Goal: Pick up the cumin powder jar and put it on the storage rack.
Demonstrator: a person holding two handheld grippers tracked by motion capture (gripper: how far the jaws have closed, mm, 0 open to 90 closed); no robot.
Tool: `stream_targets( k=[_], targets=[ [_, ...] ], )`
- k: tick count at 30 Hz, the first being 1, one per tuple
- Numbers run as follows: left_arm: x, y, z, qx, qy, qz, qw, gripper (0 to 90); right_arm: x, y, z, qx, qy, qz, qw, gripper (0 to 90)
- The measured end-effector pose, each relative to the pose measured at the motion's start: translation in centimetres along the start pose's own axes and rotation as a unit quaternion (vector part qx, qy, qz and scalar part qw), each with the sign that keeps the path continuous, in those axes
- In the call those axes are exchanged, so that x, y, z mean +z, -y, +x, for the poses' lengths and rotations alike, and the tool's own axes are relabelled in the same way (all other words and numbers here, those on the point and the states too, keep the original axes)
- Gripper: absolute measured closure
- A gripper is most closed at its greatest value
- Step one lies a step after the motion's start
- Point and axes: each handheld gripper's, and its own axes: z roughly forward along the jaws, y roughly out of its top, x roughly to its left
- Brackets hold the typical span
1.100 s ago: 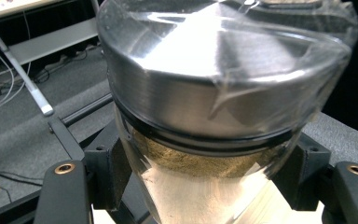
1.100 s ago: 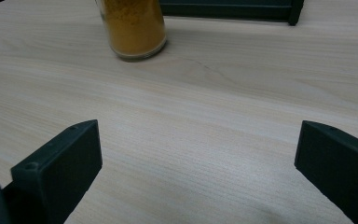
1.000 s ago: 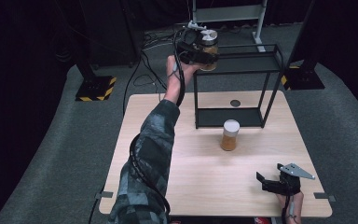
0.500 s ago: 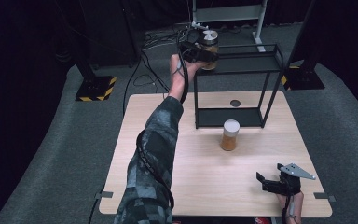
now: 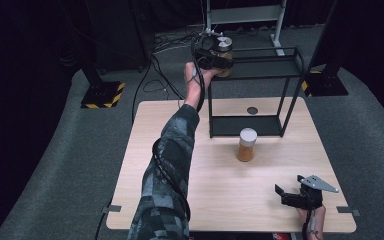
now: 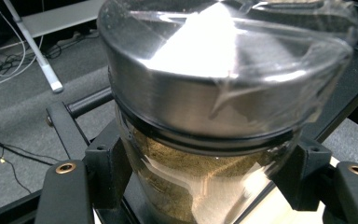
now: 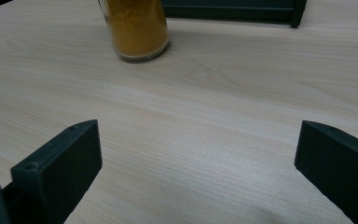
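Two grippers: left gripper (image 5: 219,56) clamped on a steel-lidded jar (image 6: 214,121) at the rack (image 5: 280,55), right gripper (image 5: 289,194) spread wide, empty.

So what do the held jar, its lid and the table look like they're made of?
Jar: clear glass by the look, with see-through walls and sharp reflections over a brownish powder. Lid: probably brushed metal, silvery with a bright glare streak; a clear film seems to wrap it. Table: pale wood or wood-look laminate, matte, with fine grain lines.
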Motion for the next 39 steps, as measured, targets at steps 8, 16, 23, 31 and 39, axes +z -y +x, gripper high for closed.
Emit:
stream_targets(
  k=[8, 16, 23, 31, 39],
  targets=[
    [0.33, 0.49, -0.19, -0.001, -0.005, -0.013, 0.9999, 29.9, -0.03, 0.06, 0.01, -0.001, 0.000, -0.001, 1.0000, 0.0],
    [0.37, 0.79, -0.23, -0.001, -0.006, -0.019, 0.9998, 29.9, -0.08, 0.15, 0.00, 0.000, 0.001, -0.004, 1.0000, 0.0],
    [0.36, 0.74, -0.26, -0.001, -0.006, -0.017, 0.9998, 29.8, -0.09, 0.16, -0.04, 0.001, 0.000, -0.004, 1.0000, 0.0],
    [0.32, 0.68, -0.28, -0.001, -0.007, -0.016, 0.9998, 29.8, -0.09, 0.17, -0.04, 0.002, 0.000, -0.004, 1.0000, 0.0],
    [0.13, 0.48, -0.28, 0.002, -0.012, -0.010, 0.9999, 29.6, -0.10, 0.18, -0.02, 0.002, 0.001, -0.005, 1.0000, 0.0]
  ],
)
